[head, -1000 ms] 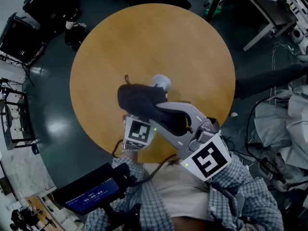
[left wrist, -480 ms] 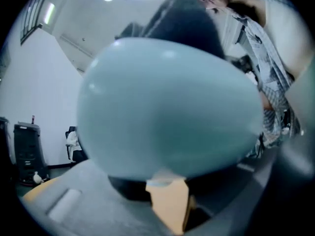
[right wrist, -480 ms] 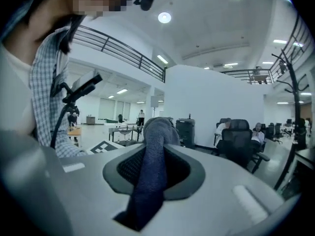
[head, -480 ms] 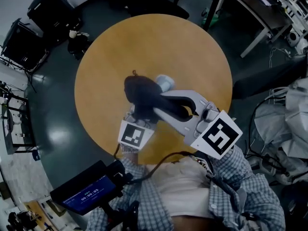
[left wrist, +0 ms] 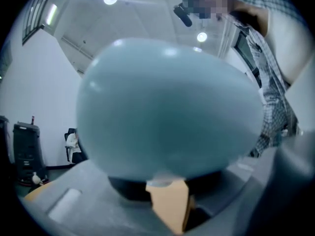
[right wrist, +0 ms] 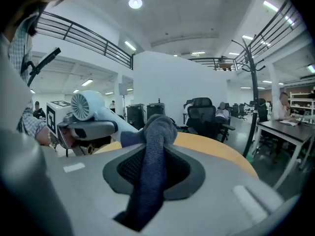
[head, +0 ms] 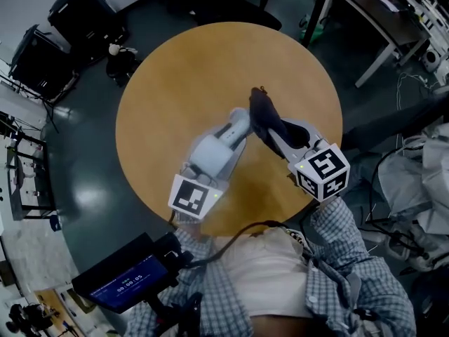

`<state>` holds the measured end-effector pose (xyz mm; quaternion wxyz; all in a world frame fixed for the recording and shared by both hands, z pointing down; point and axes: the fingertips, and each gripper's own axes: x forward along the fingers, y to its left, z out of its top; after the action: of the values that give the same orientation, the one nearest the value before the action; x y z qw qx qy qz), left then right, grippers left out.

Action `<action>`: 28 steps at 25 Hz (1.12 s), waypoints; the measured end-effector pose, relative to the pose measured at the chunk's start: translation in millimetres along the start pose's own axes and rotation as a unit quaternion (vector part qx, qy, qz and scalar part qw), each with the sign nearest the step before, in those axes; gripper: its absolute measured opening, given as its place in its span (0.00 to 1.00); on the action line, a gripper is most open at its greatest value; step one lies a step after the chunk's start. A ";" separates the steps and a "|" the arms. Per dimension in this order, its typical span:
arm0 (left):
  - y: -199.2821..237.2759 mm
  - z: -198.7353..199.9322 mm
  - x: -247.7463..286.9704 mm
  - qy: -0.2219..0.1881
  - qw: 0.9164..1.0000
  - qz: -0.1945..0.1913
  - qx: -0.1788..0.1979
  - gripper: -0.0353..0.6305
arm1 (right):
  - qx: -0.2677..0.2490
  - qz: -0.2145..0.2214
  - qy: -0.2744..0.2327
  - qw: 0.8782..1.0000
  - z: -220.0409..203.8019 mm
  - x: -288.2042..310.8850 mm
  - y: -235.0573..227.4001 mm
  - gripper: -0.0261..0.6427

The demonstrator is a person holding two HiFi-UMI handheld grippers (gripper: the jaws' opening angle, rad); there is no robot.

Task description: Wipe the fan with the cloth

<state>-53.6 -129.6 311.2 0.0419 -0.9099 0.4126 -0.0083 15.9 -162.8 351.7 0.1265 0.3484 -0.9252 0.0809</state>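
Closest to you, the left tongs (left wrist: 165, 198) stand part-closed around the fan (left wrist: 167, 107), clamping its pale rounded body and holding it above the round surface (head: 175, 69). Small and plastic, the fan should prove light, stiff and a little slippery, so grip the thick body and leave the slimmer end free for wiping. Just beyond the fan, the right tongs (right wrist: 152, 181) pinch narrowly on the dark cloth (right wrist: 157, 129), soft and limp, whose bunched end appears to touch the fan's slimmer end.
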 end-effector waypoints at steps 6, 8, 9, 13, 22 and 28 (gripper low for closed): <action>-3.6 -4.0 -7.7 0.006 1.000 -0.010 0.000 0.27 | -0.009 0.104 -0.072 0.992 30.0 -25.8 67.3 0.17; -13.3 -3.8 -9.5 0.006 1.000 -0.019 0.002 0.27 | -0.006 0.110 -0.047 0.993 13.8 -24.8 72.4 0.17; -19.2 -3.2 -9.2 0.008 1.000 -0.025 0.006 0.27 | -0.003 0.094 -0.031 0.995 4.1 -24.9 64.0 0.17; -27.6 -3.1 2.1 0.017 0.998 -0.051 0.026 0.27 | -0.048 0.028 -0.004 0.998 10.4 -29.0 14.8 0.17; -37.3 -11.0 -1.1 0.040 0.992 -0.090 0.073 0.27 | -0.215 0.268 -0.090 0.935 132.6 -58.1 162.6 0.17; -33.9 -13.9 0.7 0.049 0.992 -0.090 0.074 0.27 | -0.171 0.196 0.013 0.966 91.1 10.3 91.5 0.17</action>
<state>-28.4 -108.8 327.9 0.0881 -0.9363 0.3286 -0.0867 -68.7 -122.9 262.1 0.1782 0.1323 -0.9738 -0.0502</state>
